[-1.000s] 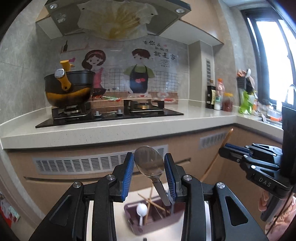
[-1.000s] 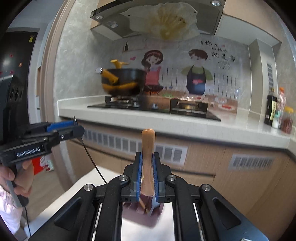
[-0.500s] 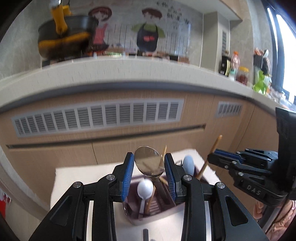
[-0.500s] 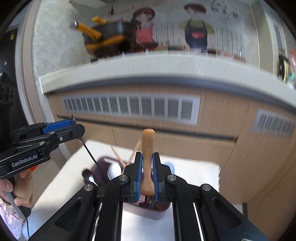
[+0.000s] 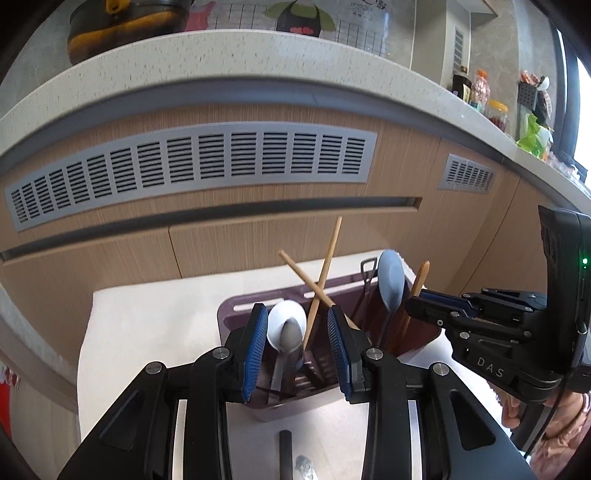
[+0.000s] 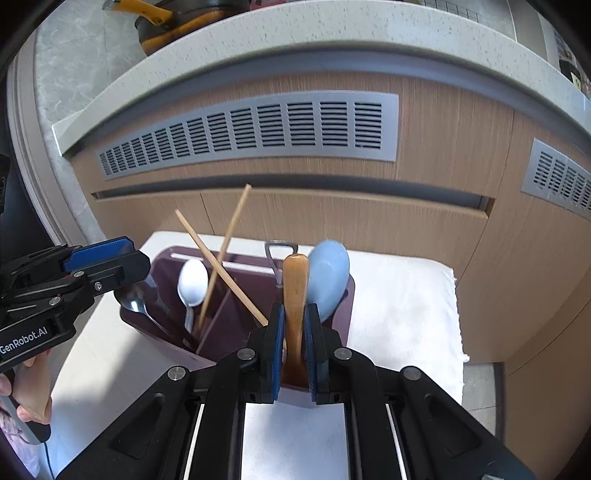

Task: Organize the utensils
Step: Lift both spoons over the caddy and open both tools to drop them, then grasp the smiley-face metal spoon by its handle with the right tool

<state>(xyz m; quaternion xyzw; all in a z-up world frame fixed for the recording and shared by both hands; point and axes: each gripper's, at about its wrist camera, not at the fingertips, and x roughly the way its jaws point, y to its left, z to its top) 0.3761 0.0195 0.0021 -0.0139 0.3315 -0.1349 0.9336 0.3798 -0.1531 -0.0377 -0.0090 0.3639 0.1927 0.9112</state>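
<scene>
A maroon utensil holder (image 5: 424, 334) (image 6: 236, 258) stands on a white cloth. My left gripper (image 5: 297, 349) is open above its left compartment, where the metal spoon (image 5: 290, 334) (image 6: 135, 295) now stands beside a white spoon (image 5: 286, 314) (image 6: 192, 278) and two crossed chopsticks (image 5: 325, 266) (image 6: 221, 251). My right gripper (image 6: 294, 332) is shut on a wooden-handled utensil (image 6: 295, 291) (image 5: 419, 278), lowered into the right compartment next to a blue spoon (image 6: 328, 277) (image 5: 391, 284) and a metal opener (image 6: 279, 251).
The white cloth (image 6: 402, 295) covers a small table in front of wooden cabinets with grey vent grilles (image 5: 192, 170). A stone counter (image 5: 221, 59) with a black and yellow pot (image 5: 125, 22) runs above. A dark handle (image 5: 285, 448) lies on the cloth near me.
Both grippers tilted down and lowered to the holder. The left jaws now stand apart from the metal spoon, which rests in the left compartment. The wooden utensil went into the right compartment.
</scene>
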